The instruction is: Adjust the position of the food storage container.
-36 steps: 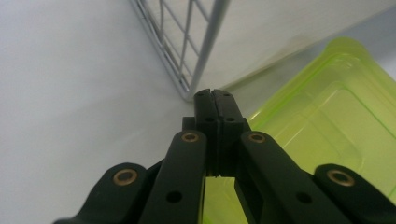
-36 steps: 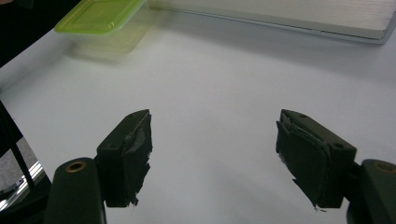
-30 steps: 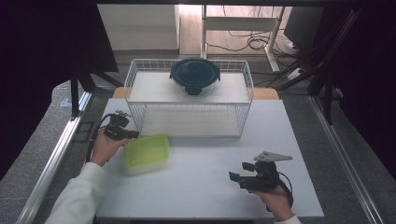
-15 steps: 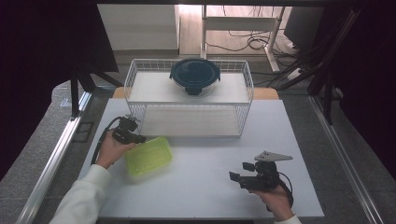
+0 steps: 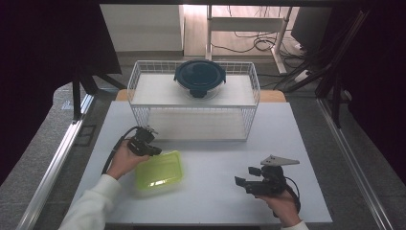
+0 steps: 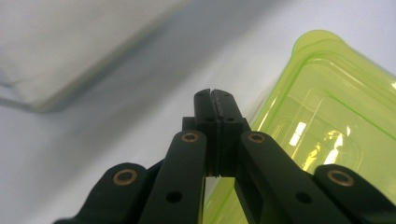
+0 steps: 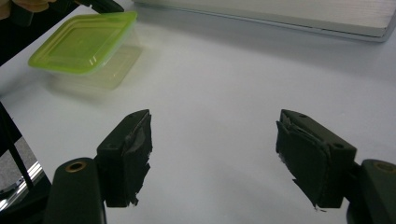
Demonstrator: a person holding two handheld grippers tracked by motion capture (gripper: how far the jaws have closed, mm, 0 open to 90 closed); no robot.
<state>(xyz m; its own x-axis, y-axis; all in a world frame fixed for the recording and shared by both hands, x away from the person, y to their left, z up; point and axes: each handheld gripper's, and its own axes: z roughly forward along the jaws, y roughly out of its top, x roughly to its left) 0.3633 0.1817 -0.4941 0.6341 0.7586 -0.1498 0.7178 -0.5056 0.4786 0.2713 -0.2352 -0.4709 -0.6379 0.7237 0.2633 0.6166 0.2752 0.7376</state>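
A clear container with a lime-green lid (image 5: 159, 170) sits on the white table, front left. My left gripper (image 5: 154, 151) is at the lid's far left corner, jaws shut with nothing between them. In the left gripper view the closed tips (image 6: 215, 95) lie right beside the green lid's (image 6: 336, 107) rim; whether they touch it I cannot tell. My right gripper (image 5: 239, 182) rests low at the front right, pointing left, jaws open and empty. In the right gripper view its pads (image 7: 128, 156) stand wide apart over bare table, with the container (image 7: 84, 46) farther off.
A white wire basket (image 5: 249, 103) stands at the back of the table, with a dark blue lidded bowl (image 5: 199, 78) on it. The table's front edge (image 5: 215, 224) runs close under both hands. Metal rails flank the table.
My left hand has moved right and toward the front, up to the green container. The container has shifted a little toward the front. The right gripper has kept still.
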